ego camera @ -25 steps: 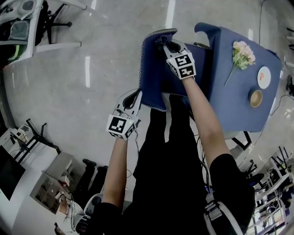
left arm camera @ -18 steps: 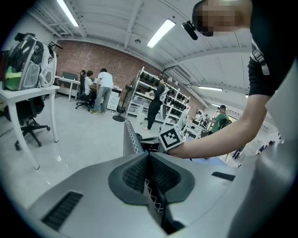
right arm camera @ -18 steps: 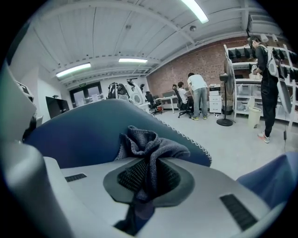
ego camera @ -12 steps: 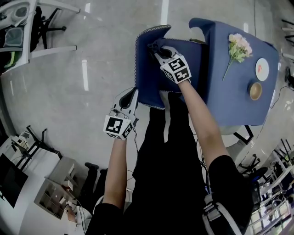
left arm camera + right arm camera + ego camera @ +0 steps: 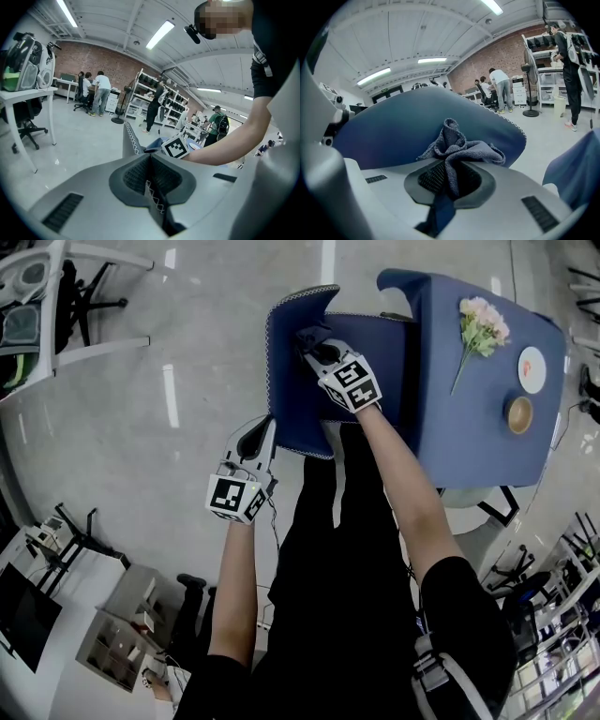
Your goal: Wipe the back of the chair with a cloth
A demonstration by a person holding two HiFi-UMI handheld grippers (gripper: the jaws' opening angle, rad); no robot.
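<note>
A pale, glossy floor (image 5: pixel 187 334) fills most of the head view. At the upper right stands a worktop (image 5: pixel 478 418) covered in blue fabric. The chair back (image 5: pixel 286 390) is just to its left, close against it. It is a dark blue panel with white zigzag stitching along its rim, and it is seen from above and behind. The person (image 5: pixel 347 596), dressed in black, stands directly behind the chair with both bare forearms reaching forward.

The left claw (image 5: pixel 267 427) is at the chair back's lower left corner. In the left gripper view its jaws are pressed together on the stitched edge of the fabric, which runs down between them. The right claw (image 5: pixel 312 341) is higher up, near the top of the chair back on its left half. In the right gripper view it is pinching a grey-blue cloth (image 5: pixel 457 145). The cloth bunches up in folds above the jaws and lies against the blue surface of the chair back.

A bunch of pink flowers (image 5: pixel 483 320) lies on the worktop near its far edge. Further right are a small white plate (image 5: pixel 531 369) and, just below it, a cup (image 5: pixel 519 414). All three are well apart from the chair.
</note>
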